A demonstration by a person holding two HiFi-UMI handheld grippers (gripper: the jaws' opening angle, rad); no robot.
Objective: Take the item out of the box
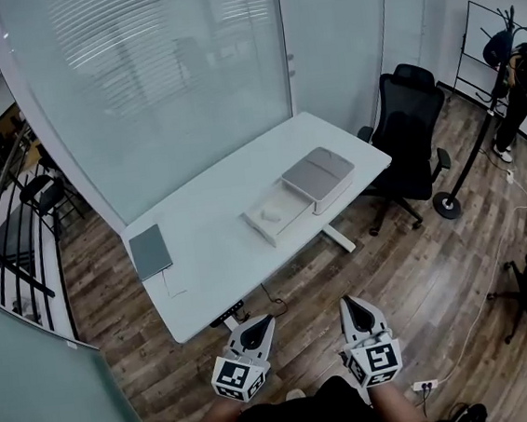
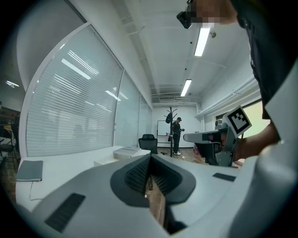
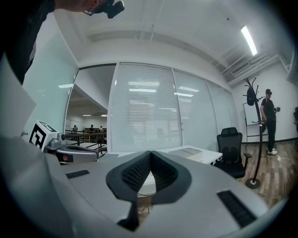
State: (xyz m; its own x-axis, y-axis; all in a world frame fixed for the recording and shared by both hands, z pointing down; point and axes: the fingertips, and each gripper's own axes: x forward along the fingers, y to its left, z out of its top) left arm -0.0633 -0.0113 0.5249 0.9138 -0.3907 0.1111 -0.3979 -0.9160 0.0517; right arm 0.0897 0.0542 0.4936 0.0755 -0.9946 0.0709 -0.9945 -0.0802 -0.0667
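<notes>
An open white box [image 1: 278, 213] lies on the white table [image 1: 212, 258], with a small pale item [image 1: 272, 216] in its tray and its grey lid [image 1: 319, 176] resting beside it to the right. Both grippers hang well in front of the table, over the wooden floor. My left gripper [image 1: 259, 322] is shut and holds nothing; in its own view the jaw tips [image 2: 150, 157] meet, and the box [image 2: 125, 151] shows far ahead. My right gripper [image 1: 352, 303] is shut and empty too, its tips [image 3: 151, 153] together, the box [image 3: 188, 151] distant.
A grey notebook [image 1: 150, 251] with a cable lies at the table's left end. A black office chair [image 1: 410, 134] stands right of the table, with a coat stand [image 1: 469, 160] and a person [image 1: 519, 85] beyond it. Frosted glass walls run behind the table; a railing [image 1: 5, 200] is at the left.
</notes>
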